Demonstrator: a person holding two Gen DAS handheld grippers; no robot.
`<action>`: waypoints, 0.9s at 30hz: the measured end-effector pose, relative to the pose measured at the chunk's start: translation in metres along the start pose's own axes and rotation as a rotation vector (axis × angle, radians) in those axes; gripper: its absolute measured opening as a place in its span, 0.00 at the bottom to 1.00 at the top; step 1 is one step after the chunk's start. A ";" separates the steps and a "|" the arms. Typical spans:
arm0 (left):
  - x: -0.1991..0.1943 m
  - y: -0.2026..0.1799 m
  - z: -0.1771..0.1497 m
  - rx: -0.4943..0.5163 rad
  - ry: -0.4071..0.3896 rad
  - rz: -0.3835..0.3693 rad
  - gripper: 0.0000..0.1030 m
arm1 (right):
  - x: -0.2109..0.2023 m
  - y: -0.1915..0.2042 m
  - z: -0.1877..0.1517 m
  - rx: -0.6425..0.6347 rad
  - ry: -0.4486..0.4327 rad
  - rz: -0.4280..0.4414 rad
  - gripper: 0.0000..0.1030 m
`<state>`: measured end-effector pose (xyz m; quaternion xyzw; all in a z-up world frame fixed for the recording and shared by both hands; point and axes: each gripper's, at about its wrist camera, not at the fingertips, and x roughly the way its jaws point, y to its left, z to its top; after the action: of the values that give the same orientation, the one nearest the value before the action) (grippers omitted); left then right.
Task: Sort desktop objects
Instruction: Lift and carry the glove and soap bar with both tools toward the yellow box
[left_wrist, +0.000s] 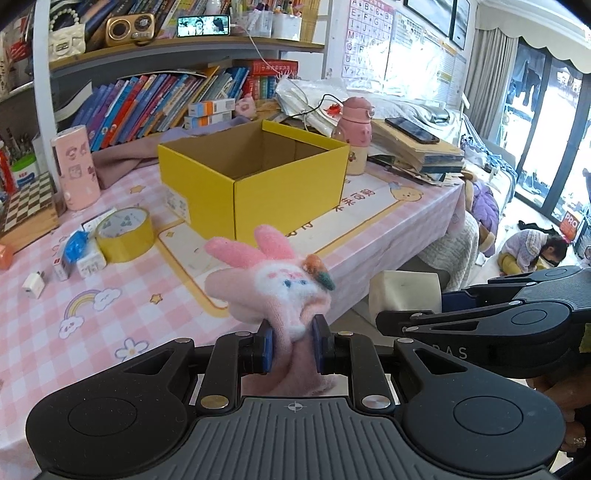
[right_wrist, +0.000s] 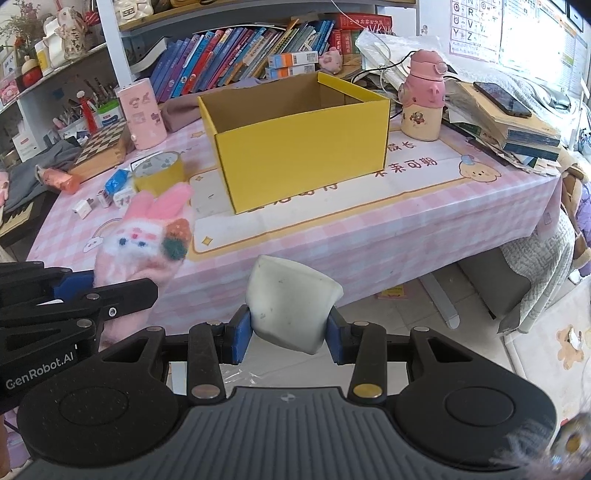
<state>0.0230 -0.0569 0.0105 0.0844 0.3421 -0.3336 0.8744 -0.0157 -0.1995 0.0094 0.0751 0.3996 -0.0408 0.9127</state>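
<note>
Presently the left gripper (left_wrist: 292, 345) is clamped on a pink bunny plush (left_wrist: 271, 280), short of the yellow box (left_wrist: 255, 177). Beside it, the right gripper (right_wrist: 289, 334), partly closed, pinches a white block (right_wrist: 290, 306).

A pink plush rabbit glove (left_wrist: 275, 291) stands upright, pinched at its cuff. A white eraser block (right_wrist: 291, 308) is held tilted. The open yellow box (right_wrist: 295, 136) sits on the table (right_wrist: 424, 206).

Both grippers look like the same build: the left gripper (left_wrist: 294, 341) and right gripper (right_wrist: 289, 330) have matte black linkage arms, blue pads (right_wrist: 240, 338) on the fingertips, round silver and brass screws at the pivots, and a grey ribbed plate with a tiny crosshair mark. White "GenRobot.AI" lettering runs along the left one's side.
</note>
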 end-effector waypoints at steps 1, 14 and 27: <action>0.002 -0.001 0.001 0.000 0.000 0.000 0.19 | 0.001 -0.001 0.001 -0.003 -0.001 0.000 0.38; 0.017 -0.016 0.009 0.021 0.024 -0.012 0.19 | 0.012 -0.022 0.006 0.015 0.023 0.011 0.38; 0.021 -0.020 0.016 0.030 0.010 0.005 0.19 | 0.017 -0.028 0.016 0.009 0.009 0.025 0.38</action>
<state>0.0301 -0.0896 0.0098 0.1000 0.3411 -0.3361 0.8722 0.0032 -0.2299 0.0049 0.0842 0.4025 -0.0309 0.9110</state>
